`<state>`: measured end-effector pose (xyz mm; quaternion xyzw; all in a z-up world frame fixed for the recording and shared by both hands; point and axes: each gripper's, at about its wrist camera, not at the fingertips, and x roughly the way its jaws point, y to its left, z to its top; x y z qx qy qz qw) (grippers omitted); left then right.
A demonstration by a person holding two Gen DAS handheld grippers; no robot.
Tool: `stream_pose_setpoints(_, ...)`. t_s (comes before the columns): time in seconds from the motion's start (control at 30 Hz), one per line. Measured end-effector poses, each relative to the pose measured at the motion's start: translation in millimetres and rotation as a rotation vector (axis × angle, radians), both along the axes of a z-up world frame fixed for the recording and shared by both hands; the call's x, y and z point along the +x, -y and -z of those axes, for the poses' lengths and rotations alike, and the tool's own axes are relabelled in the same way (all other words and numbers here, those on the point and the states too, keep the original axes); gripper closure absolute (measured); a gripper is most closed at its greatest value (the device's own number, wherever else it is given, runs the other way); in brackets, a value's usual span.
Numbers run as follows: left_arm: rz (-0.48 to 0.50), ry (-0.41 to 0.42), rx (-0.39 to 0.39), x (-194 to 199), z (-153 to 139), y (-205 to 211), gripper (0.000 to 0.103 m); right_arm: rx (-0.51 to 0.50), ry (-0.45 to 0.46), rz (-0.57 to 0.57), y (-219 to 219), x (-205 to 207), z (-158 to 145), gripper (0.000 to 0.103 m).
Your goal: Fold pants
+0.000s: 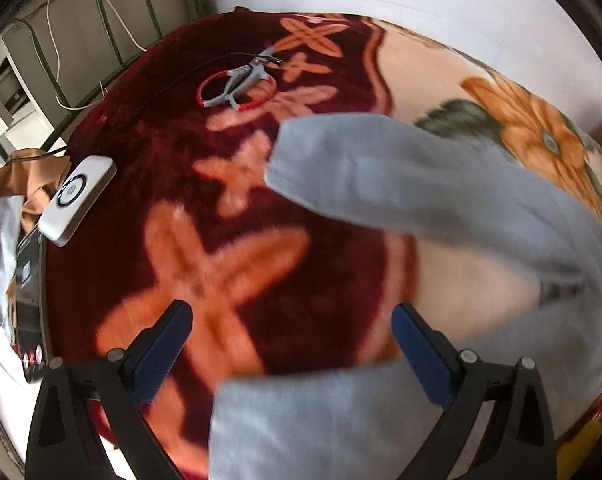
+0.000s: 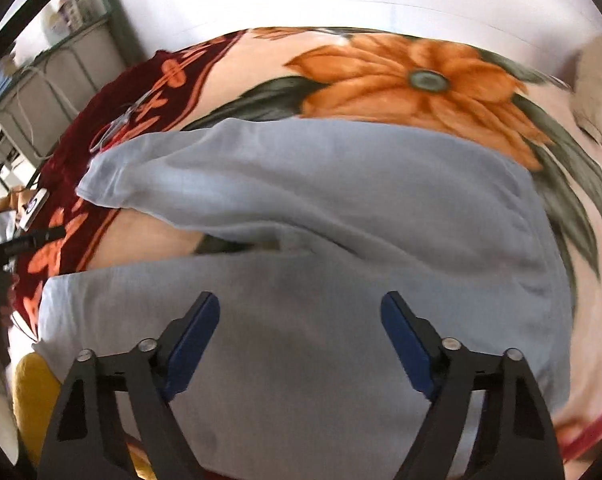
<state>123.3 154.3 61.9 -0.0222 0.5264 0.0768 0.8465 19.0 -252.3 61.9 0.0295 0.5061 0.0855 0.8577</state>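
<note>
One pair of pale grey-blue cotton pants (image 2: pixel 341 208) lies spread on the floral plush blanket (image 1: pixel 229 248), two legs apart. Left gripper (image 1: pixel 291 322) and right gripper (image 2: pixel 300 312) both gape wide, holding nothing.

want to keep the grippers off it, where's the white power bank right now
In the left wrist view the white power bank lies at the blanket's left edge, beside crumpled tan cloth, well left of the blue pants.
</note>
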Motion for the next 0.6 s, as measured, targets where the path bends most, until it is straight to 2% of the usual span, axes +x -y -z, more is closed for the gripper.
stream_pose_setpoints(0.13, -0.025, -0.004, -0.054, 29, 6, -18, 0.001, -0.027, 0.0, -0.041, -15, 21, 15, 0.031)
stream_pose_setpoints(0.23, -0.05, 0.003, -0.059, 46, 10, -28, 0.001, -0.055, -0.018, -0.065, -24, 33, 29, 0.04)
stream_pose_setpoints(0.4, -0.068, 0.01, -0.063, 69, 18, -40, 0.001, -0.099, -0.001, -0.087, -30, 42, 38, 0.043)
stream_pose_setpoints(0.47, -0.071, 0.013, -0.067, 75, 21, -42, 0.002, -0.117, 0.01, -0.092, -33, 45, 38, 0.049)
stream_pose_setpoints(0.53, -0.067, 0.017, -0.082, 81, 24, -43, 0.004, -0.132, 0.012, -0.086, -34, 48, 38, 0.059)
stream_pose_setpoints(0.6, -0.06, 0.017, -0.111, 86, 27, -42, 0.011, -0.129, 0.014, -0.078, -33, 51, 37, 0.063)
